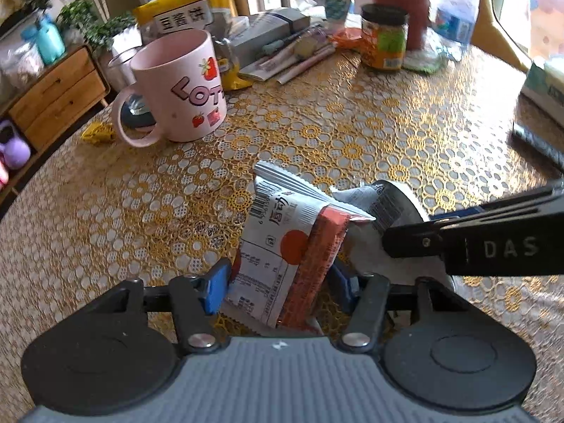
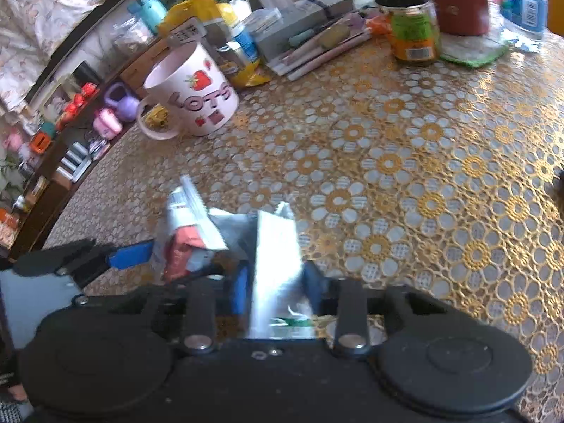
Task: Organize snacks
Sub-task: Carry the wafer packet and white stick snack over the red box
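From my left wrist camera, the left gripper [image 1: 278, 283] has its blue pads [image 1: 213, 290] on either side of a white and orange snack packet [image 1: 282, 250], which stands tilted on edge on the tablecloth [image 1: 352, 141]. The pads look pressed to the packet's flanks, so I record this claw as clamped on it.

The right gripper [image 2: 275, 287] is closed on a silver foil snack packet [image 2: 276, 257], which runs upright between its blue pads. That view is blurred at the foil, so I judge the contact firm but cannot confirm how much of the packet is caught. In the left view the right gripper comes in from the right edge, its black finger lying against the grey-white foil just beside the first packet.

Both packets sit close together at the near part of the table, touching or nearly so; I cannot tell which.

Further back and to the left stands a pink mug [image 1: 179, 88] with strawberry print, upright and well apart from the packets. At the far edge I note a black-lidded jar [image 1: 384, 37], a red cylinder [image 1: 402, 3], a plastic water bottle [image 1: 454, 10], a yellow bag [image 1: 187, 7] and a scatter of pens [image 1: 303, 56].
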